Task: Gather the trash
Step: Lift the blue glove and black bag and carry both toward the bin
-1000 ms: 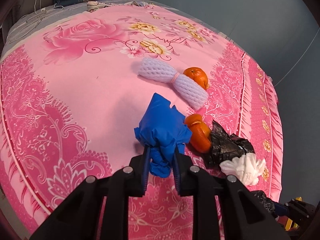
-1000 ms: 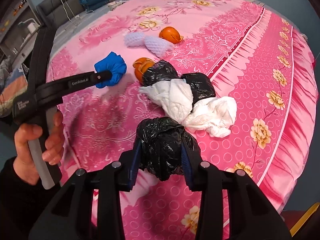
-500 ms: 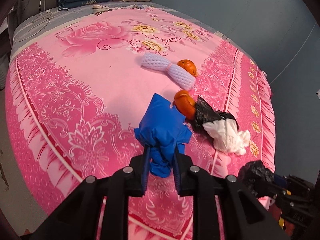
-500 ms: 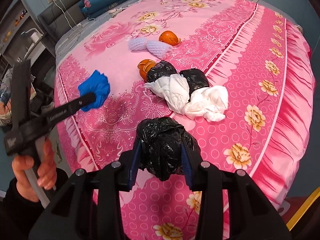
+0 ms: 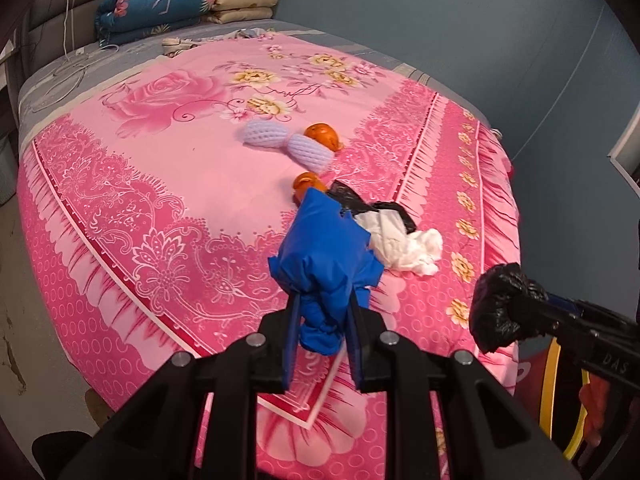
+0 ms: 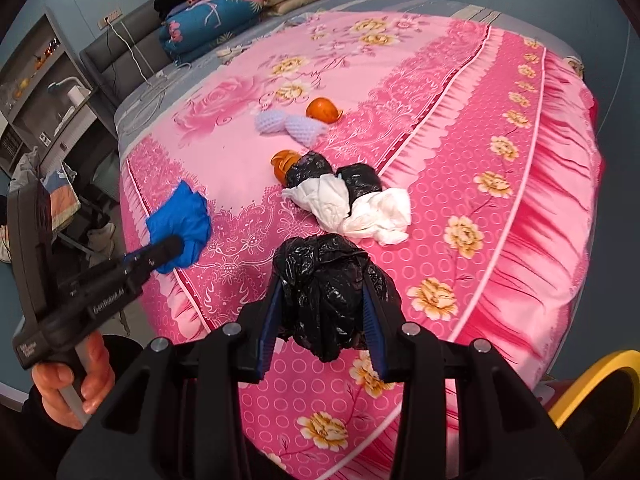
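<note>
I have two pieces of trash off the pink bedspread [image 5: 168,184] now: my left gripper [image 5: 322,334] has its jaws nearly together, pinching the crumpled blue bag [image 5: 326,268], and my right gripper [image 6: 324,322] is a little wider, clamped on the wadded black bag [image 6: 332,292]. Both bundles hang above the near edge of the bedspread, clear of the fabric. I judge the job roughly a third done, since nothing I carry is binned yet; a yellow rim [image 6: 592,376] shows just off the bedspread's near right corner, which may be the bin, though I cannot tell. Left on the bedspread, near its middle, are the white tissue clump [image 6: 360,208] tangled with two more black bags [image 6: 336,172], an orange peel [image 6: 286,162] touching that heap, and farther in, a lavender foam net [image 6: 290,126] beside a second orange piece [image 6: 324,110]. Both grippers point steeply down toward the bedspread; a hand [image 6: 70,384] grips the left handle, off the bedspread's left edge
</note>
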